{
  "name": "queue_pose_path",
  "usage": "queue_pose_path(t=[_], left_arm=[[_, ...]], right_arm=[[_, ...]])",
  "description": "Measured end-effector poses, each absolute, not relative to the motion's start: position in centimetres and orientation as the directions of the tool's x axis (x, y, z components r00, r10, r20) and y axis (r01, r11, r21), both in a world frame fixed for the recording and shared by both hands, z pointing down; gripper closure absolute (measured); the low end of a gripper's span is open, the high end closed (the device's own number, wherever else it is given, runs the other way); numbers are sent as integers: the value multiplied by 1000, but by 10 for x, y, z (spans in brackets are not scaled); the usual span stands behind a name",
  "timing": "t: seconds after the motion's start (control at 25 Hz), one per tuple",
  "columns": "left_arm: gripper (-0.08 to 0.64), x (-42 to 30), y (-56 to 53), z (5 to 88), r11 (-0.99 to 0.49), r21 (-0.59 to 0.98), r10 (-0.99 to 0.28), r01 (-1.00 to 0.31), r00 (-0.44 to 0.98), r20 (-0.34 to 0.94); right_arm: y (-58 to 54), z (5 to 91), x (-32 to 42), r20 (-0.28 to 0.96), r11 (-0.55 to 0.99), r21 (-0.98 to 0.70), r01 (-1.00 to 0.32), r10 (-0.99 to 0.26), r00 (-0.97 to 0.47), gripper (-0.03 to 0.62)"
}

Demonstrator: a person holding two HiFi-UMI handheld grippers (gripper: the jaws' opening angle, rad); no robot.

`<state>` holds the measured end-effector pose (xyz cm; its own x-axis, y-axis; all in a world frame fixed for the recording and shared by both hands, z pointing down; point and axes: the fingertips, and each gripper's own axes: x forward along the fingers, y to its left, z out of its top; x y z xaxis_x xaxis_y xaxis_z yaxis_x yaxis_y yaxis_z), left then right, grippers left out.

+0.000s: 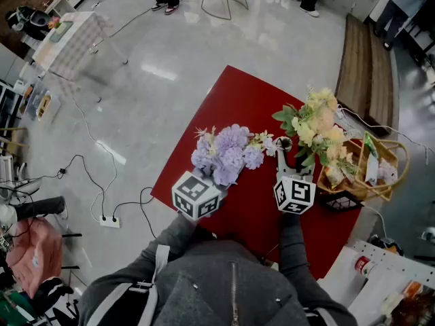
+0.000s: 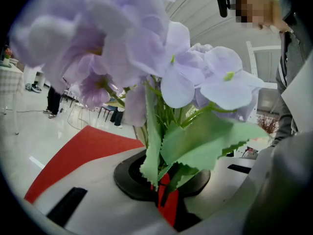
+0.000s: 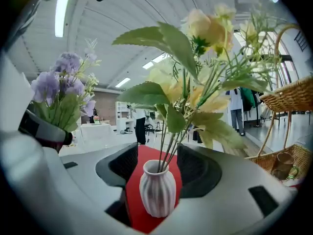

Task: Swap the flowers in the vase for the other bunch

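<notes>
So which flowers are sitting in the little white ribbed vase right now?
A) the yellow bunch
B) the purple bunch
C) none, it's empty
A: the yellow bunch of flowers stands with its stems down in the white ribbed vase, while the purple bunch of flowers is pinched in the left claw.

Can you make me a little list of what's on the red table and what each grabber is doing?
table: red
vase: white, ribbed, holds yellow flowers
left gripper: shut on purple flowers
right gripper: open, vase standing between its sides
basket: wicker, beside the yellow flowers
</notes>
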<state>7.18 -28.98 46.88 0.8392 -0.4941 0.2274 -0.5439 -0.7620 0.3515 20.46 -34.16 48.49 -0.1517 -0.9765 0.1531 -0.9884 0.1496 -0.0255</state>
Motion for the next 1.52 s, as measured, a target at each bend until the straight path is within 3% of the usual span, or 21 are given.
queue_pose_path(t=[1.08,1.52], left_arm=[[512,64,-249,452,-802,336,-463,-495,869,174],[512,58,-225,456,-824,326,-419,-463,886,199]], right_arm=[[-273,491,188,222,106,-141,-984,-965,-136,365],[-226,470,170,173,82,-189,-978,-978,-115,366]])
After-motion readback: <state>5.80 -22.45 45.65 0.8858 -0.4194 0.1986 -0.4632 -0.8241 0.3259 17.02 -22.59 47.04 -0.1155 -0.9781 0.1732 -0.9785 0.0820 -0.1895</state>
